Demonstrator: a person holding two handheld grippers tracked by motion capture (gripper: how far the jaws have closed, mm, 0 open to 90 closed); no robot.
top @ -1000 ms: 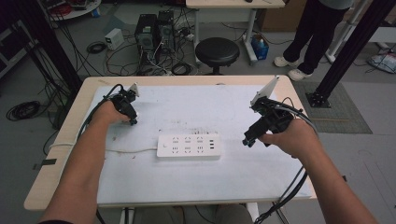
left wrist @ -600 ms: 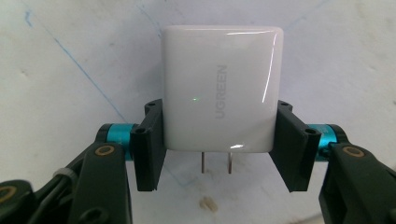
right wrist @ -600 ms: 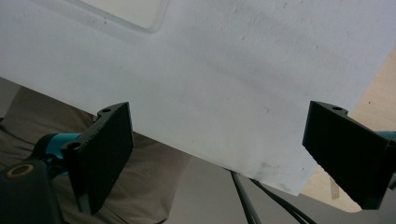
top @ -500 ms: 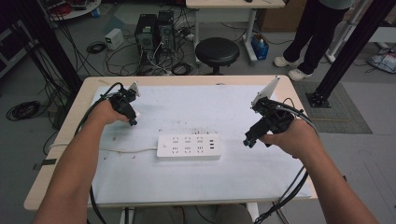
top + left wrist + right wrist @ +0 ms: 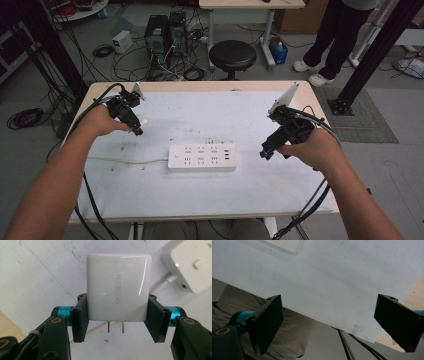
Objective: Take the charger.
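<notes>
UGREEN charger (image 5: 117,287), a white glossy wall plug, sits clamped between the pads of my left tongs (image 5: 117,315), held above the white-covered tabletop (image 5: 300,200), its two flat prongs (image 5: 116,327) pointing back toward my hand. I judge it light and rigid, a hard plastic block that won't give, but its shiny rounded sides look slippery, so the pads should stay square on the two flat faces, as they are, low near the prong end. The prongs are thin metal and could bend if knocked. The white power strip (image 5: 202,157) lies flat mid-tabletop, near the charger in the high view, and looks light enough to slide when pushed. My right tongs (image 5: 266,151) hang wide apart with nothing between them, just beside the strip's right end.
</notes>
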